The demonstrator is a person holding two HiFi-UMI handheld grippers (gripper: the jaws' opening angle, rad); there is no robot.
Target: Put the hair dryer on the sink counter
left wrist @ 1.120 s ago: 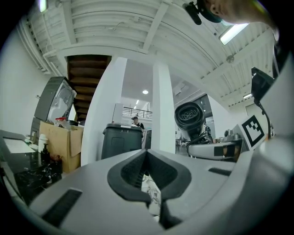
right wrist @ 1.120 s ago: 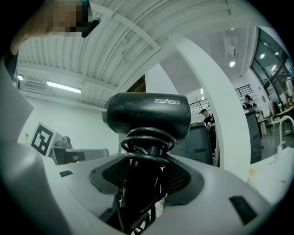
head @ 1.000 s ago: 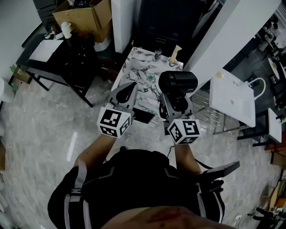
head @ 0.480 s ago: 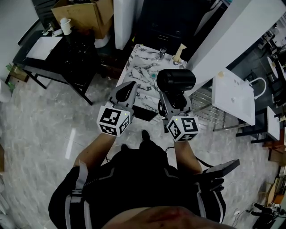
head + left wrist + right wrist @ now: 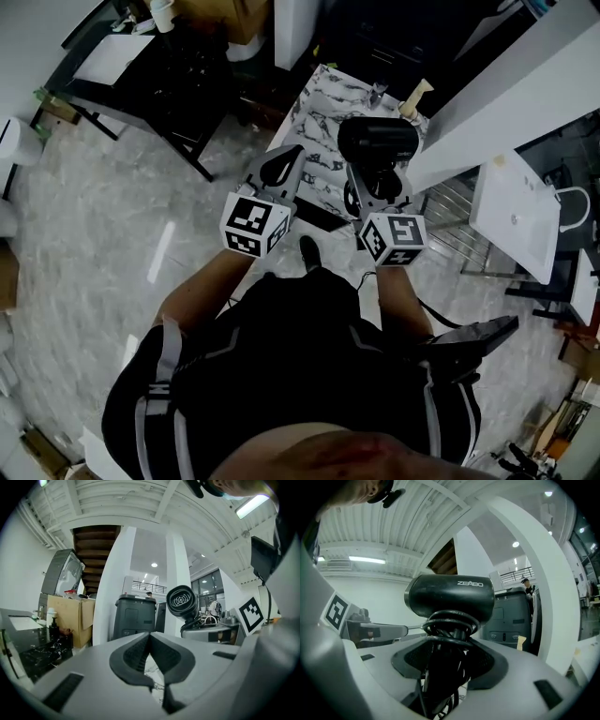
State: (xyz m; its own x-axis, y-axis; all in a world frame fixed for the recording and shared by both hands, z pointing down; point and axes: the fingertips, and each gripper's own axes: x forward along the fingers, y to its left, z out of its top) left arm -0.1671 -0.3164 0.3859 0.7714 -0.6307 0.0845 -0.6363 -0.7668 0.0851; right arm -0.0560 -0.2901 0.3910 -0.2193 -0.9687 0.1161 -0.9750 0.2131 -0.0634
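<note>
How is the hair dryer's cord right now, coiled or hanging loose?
Coiled: the right gripper view shows the cord looped in rings around the handle of the hair dryer, which the right tongs clamp.

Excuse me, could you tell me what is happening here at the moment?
A person holds a gripper in each hand and faces a marble-topped counter. The right gripper is shut on the handle of a black hair dryer, whose cord is coiled round that handle, and holds it up in the air. The left gripper is beside it, shut with nothing between its jaws. The dryer is not yet set down on the counter.
</note>
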